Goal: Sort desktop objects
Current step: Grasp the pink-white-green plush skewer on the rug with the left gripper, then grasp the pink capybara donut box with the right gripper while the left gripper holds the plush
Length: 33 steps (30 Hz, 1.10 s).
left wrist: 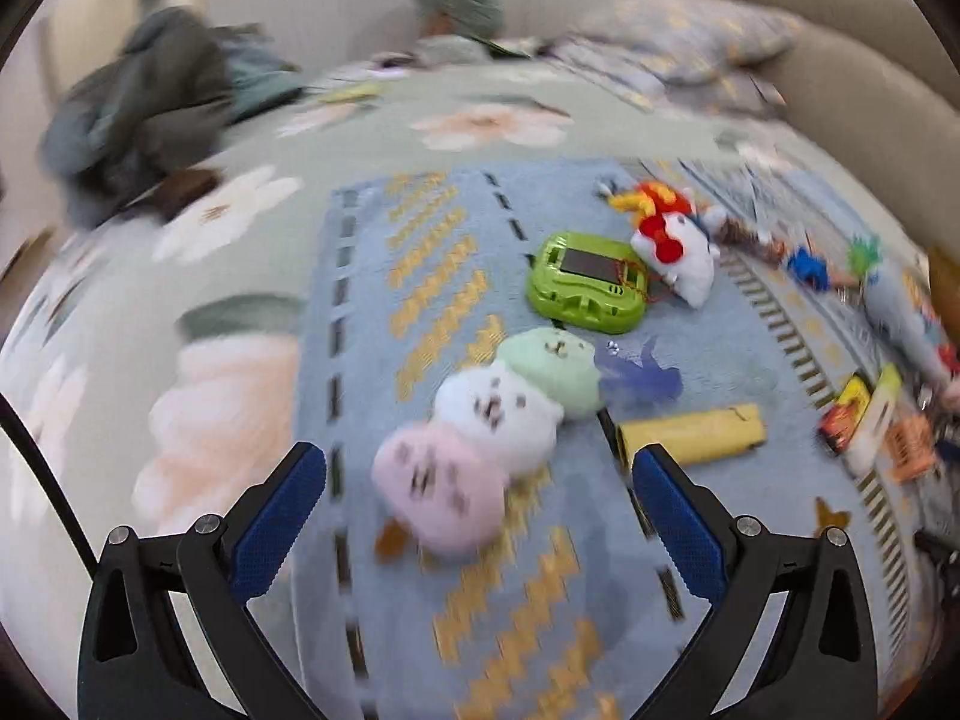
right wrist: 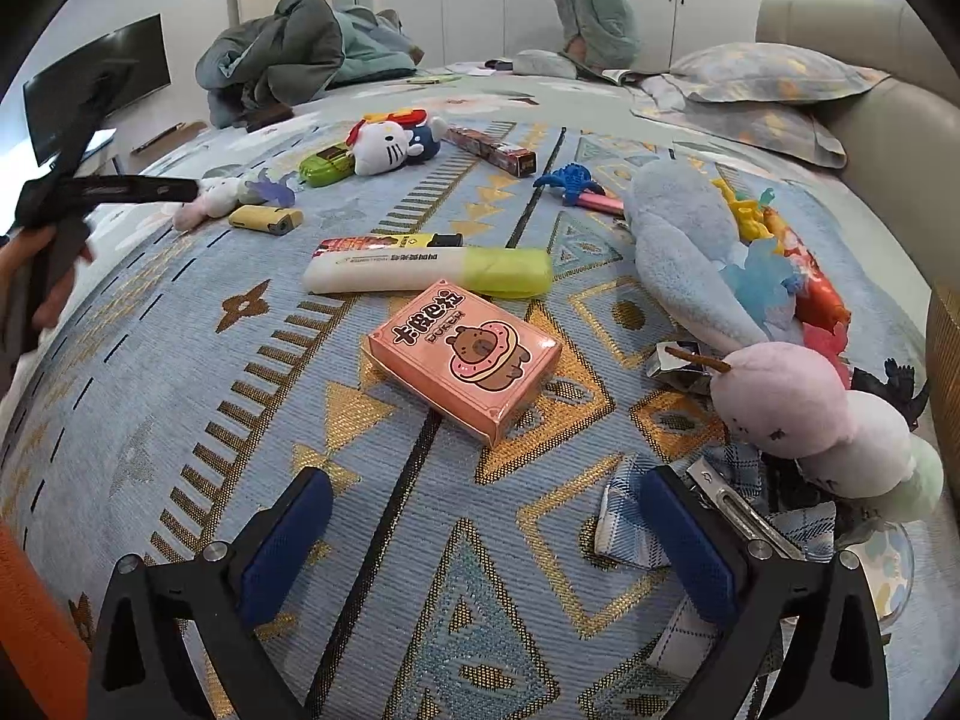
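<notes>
Left gripper (left wrist: 479, 483) gapes empty over soft, light dumpling plush (left wrist: 489, 423); pinch pink end at six o'clock.

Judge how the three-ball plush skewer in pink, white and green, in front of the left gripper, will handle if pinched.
The pink, white and green plush skewer looks soft, so it probably squashes and droops. Likely light; its fuzzy surface should grip the open left gripper.

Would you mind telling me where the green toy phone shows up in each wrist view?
Left wrist: the green toy phone lies right of centre, above the open left gripper.
Right wrist: it lies far off, upper left.
Shared landmark: the white cat plush, touching it in both.
</notes>
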Available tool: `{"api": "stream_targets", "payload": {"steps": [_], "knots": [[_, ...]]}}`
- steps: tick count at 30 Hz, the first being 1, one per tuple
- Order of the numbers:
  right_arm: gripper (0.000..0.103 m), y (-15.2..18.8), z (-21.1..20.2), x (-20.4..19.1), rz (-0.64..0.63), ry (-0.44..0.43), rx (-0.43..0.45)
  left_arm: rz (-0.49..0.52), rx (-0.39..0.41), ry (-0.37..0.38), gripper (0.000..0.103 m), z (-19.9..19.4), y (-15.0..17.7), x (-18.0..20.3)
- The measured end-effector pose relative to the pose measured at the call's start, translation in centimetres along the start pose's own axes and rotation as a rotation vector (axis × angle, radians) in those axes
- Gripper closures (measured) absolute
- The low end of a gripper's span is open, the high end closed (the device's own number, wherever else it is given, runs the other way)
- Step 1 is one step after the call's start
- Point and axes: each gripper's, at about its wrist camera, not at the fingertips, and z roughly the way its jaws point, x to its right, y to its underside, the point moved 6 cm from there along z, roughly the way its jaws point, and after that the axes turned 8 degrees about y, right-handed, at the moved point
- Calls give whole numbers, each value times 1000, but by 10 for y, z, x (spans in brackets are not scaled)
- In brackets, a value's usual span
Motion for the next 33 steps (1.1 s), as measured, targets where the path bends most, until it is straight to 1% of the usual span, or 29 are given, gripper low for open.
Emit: {"api": "stream_targets", "payload": {"steps": [2,3,4,5,6,7,8,9,10,12,15,18,20,21,22,23,24,27,29,31,33], "knots": [[0,0,0,0,0,0,1,57,-51,15,0,19,-7,1],[0,0,0,0,0,1,1,95,-84,0,1,30,-8,1],[0,0,0,0,0,1,2,113,-113,-10,4,40,-7,0],[0,0,0,0,0,0,2,107,-123,19,4,47,-4,0],[0,0,0,0,0,0,2,83,-105,47,7,47,-5,-1],[0,0,-1,1,1,-1,4,34,-88,83,16,46,-5,-5],[0,0,0,1,1,0,4,3,-63,78,23,42,-5,-7],[0,0,-1,1,1,-1,4,-8,-43,69,46,38,-6,-8],[0,0,0,1,1,-1,3,-23,-35,79,48,35,-5,-7],[0,0,-1,1,0,-1,3,-55,-16,113,49,26,0,-2],[0,0,0,0,0,1,0,-80,10,112,49,7,10,8],[0,0,-1,0,2,2,-14,-134,36,128,49,-19,22,19],[0,-3,-7,1,16,9,-40,-189,61,134,49,-38,33,28],[0,-5,-12,0,39,-26,-48,-220,71,132,49,-47,40,33],[0,-8,-20,-1,63,-97,-54,-249,82,127,49,-55,48,36],[0,-11,-24,-3,64,-125,-57,-274,92,127,49,-61,57,41],[0,-15,-26,-4,47,-124,-60,-311,105,135,49,-65,67,46],[0,-32,-23,-5,-42,-57,-57,-393,118,171,49,-60,87,50],[0,-45,-17,0,-57,-44,-56,-423,123,196,49,-53,96,54],[0,-54,-8,4,-64,-49,-82,-418,142,203,49,-46,103,60],[0,-57,3,4,-85,-97,-124,-395,129,181,48,-39,108,66]]}}
